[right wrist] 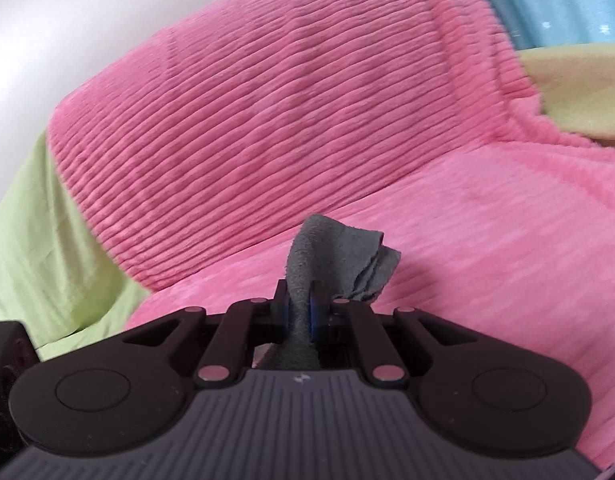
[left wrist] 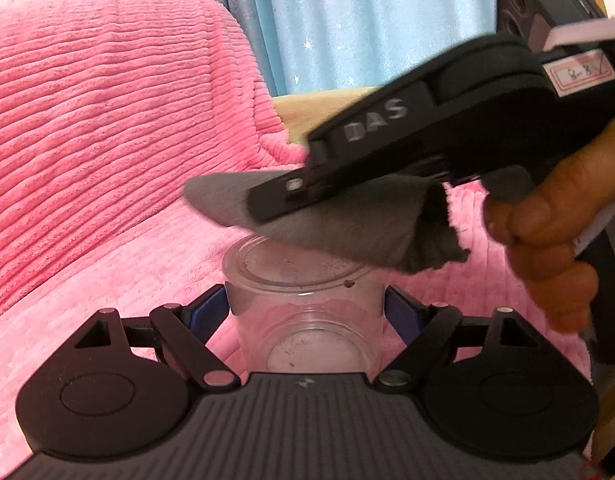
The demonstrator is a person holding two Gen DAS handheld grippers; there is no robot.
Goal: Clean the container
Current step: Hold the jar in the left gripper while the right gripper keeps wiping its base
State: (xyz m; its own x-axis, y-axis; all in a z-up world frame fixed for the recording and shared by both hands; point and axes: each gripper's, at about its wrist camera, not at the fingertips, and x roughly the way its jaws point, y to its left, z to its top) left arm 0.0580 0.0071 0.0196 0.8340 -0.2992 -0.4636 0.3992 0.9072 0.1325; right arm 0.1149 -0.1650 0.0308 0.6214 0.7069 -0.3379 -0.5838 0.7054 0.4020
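A clear plastic container (left wrist: 303,300) with brown specks on its rim and bottom is clamped between the blue pads of my left gripper (left wrist: 305,310), its mouth facing away from the camera. My right gripper (left wrist: 275,196) crosses above it from the right, held by a hand (left wrist: 547,240), and is shut on a grey cloth (left wrist: 347,224). The cloth hangs over the container's far rim. In the right wrist view, the grey cloth (right wrist: 339,264) sticks out from between the pads of the right gripper (right wrist: 301,312); the container is out of that view.
A pink ribbed blanket (left wrist: 107,120) covers the sofa seat and backrest behind and under everything. A light green sheet (right wrist: 47,248) lies at the left, a yellow cushion (right wrist: 579,84) at the right. Blue curtains (left wrist: 367,20) and a black device (left wrist: 539,4) stand behind.
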